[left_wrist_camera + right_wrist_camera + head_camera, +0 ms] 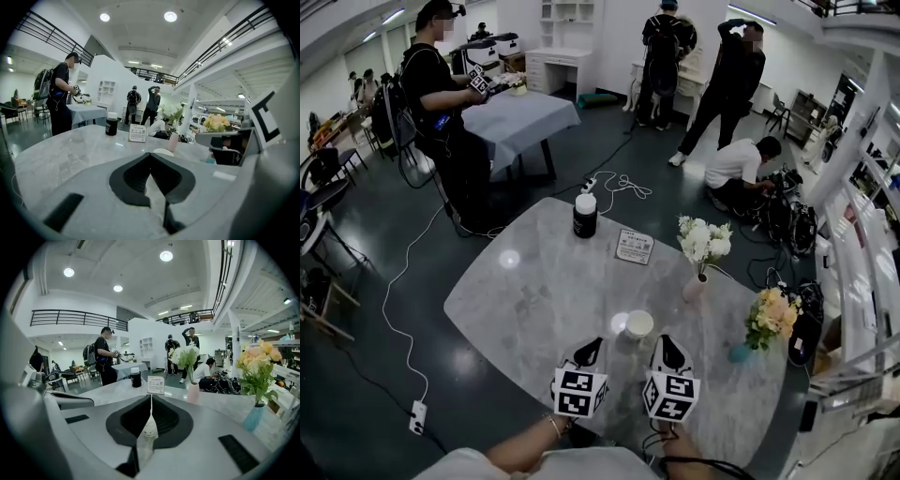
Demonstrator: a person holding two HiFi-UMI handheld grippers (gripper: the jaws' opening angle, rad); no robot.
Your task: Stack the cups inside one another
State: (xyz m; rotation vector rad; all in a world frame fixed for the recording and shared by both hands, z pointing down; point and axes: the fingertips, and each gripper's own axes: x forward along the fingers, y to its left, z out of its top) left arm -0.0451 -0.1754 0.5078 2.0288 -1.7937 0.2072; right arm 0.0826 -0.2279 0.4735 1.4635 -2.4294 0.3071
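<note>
White cup (pixel 638 324): stands upright on the marble table (pixel 516 300), between your two gripper tips.
Left gripper (pixel 593 346): just left of the cup, jaws clenched tip to tip, nothing held.
Right gripper (pixel 665 340): just right of the cup, clenched too (also empty).

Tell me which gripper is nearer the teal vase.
Right. The right gripper sits just left of the teal vase; the left gripper is farther left.

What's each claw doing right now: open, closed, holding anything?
Left claw: closed, holding nothing.
Right claw: closed, holding nothing.
</note>
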